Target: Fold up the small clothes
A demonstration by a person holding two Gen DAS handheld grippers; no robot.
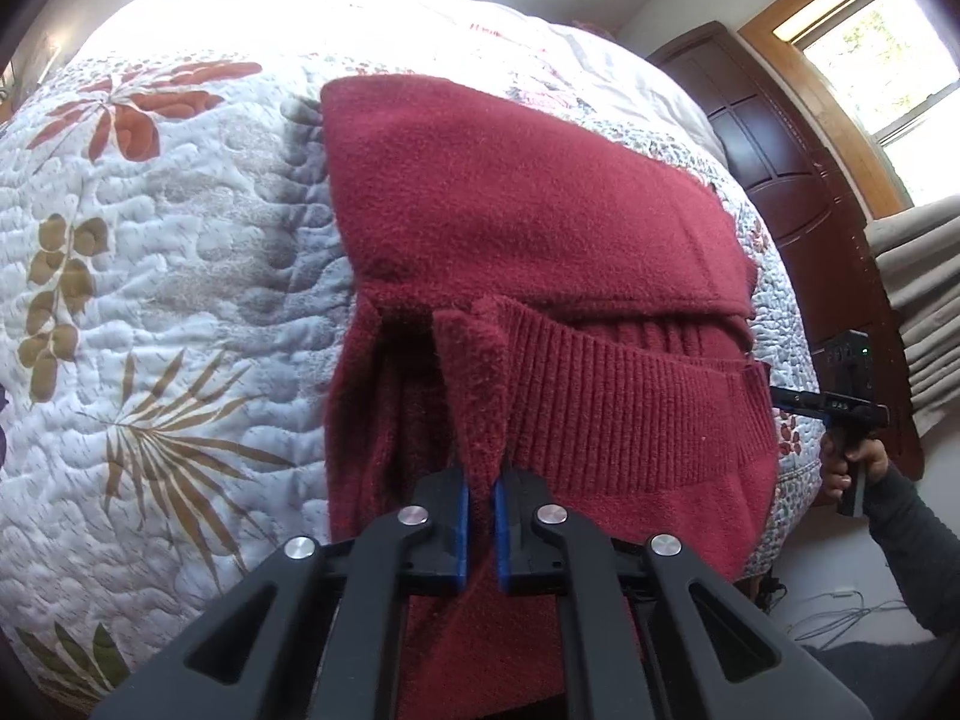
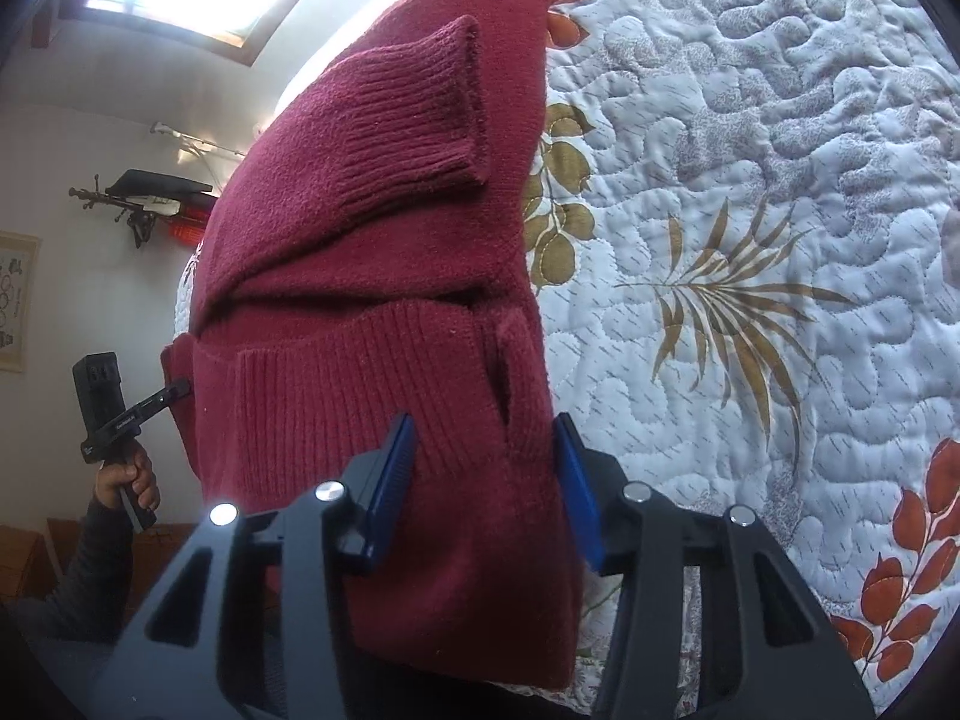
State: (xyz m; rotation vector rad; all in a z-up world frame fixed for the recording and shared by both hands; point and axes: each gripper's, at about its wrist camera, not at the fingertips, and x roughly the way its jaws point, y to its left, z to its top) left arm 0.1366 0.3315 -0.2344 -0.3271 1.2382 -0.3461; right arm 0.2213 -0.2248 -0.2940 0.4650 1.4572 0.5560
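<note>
A dark red knitted sweater is spread on a floral quilt, its hem corner pinched by the left gripper while the right gripper is spread around the other edge; both corners should be lifted evenly before folding.

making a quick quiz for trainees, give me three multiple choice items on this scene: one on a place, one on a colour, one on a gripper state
1. Where does the sweater lie?
A. on a quilt
B. on a chair
C. on the floor

2. What colour is the sweater?
A. navy
B. dark red
C. grey

3. How is the left gripper?
A. wide open, clear of cloth
B. out of view
C. shut on a pinch of sweater

Answers: 1 A, floral quilt shows around it; 2 B, the knit is red in both views; 3 C, blue pads squeeze a raised fold. The right gripper stands open around the hem.
</note>
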